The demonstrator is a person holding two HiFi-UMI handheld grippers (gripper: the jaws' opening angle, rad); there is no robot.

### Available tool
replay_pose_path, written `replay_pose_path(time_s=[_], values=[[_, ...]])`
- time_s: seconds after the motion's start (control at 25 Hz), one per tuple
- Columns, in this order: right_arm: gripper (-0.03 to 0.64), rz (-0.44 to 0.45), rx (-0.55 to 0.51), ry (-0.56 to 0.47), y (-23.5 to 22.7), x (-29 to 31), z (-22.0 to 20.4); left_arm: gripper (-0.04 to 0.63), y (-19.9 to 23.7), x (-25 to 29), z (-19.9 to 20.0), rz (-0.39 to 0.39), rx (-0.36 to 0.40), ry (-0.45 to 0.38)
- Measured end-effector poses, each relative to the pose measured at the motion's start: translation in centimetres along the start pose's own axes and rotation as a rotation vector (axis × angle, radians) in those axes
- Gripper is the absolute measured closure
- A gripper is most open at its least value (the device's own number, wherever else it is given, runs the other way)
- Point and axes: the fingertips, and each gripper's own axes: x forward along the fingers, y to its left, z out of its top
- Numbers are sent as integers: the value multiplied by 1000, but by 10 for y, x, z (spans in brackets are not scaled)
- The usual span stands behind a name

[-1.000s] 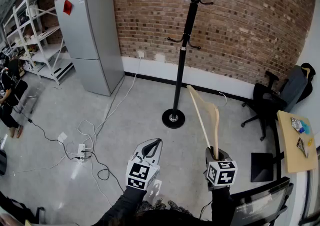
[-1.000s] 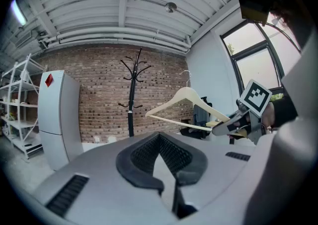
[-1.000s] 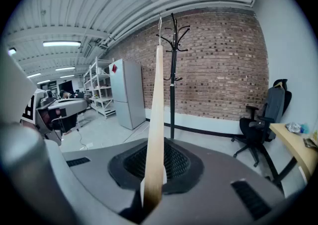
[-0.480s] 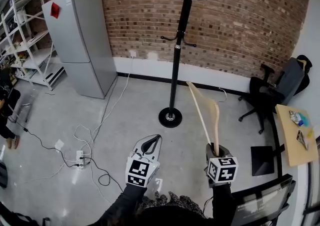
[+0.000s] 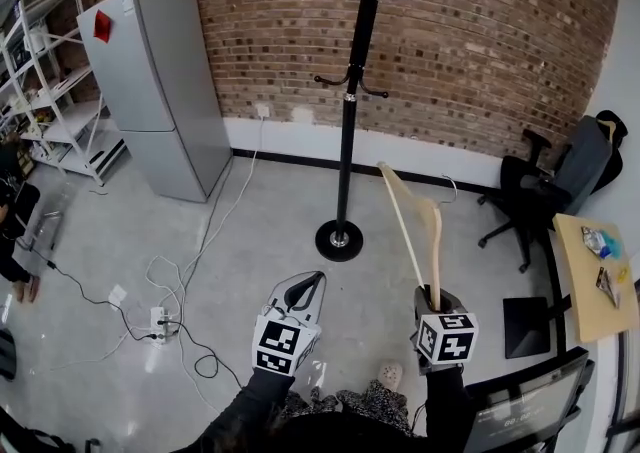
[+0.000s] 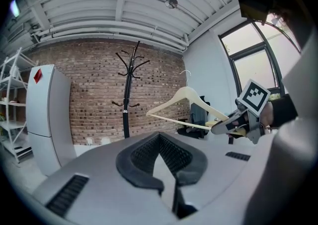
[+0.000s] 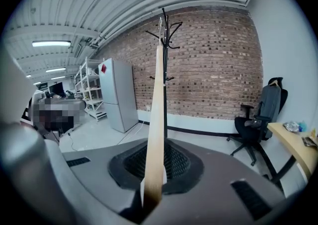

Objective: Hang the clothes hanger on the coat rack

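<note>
1. Grey-bodied and black-padded, our left gripper [image 5: 305,291] hung on the near side of the coat rack [image 5: 345,141], a little to its left. Its jaws were together with nothing between them.
2. The coat rack stood upright before the brick wall, and we saw nothing on any of its hooks. We judged that the hanging itself was all left to do.
3. Our right gripper [image 5: 436,299], nearer than the rack and to its right, was clamped on one arm end of the wooden clothes hanger [image 5: 408,226]. The hanger rose steeply from the jaws, well apart from the rack's hooks. The pick-up was done; we judged that the carry to the rack and the lift onto a hook remained.
4. Far left of the rack, the open metal shelving [image 5: 45,71] held a few things too small for us to name.
5. The grey fridge [image 5: 150,91], between the shelving and the rack, was closed, so its contents were hidden from us.
</note>
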Motion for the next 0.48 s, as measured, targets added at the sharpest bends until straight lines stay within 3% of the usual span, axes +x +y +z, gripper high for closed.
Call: replay_pose_path(time_s=[0.48], values=[[574,79,-42,18,-84,53,25,588,-27,100,12,63,6,21]])
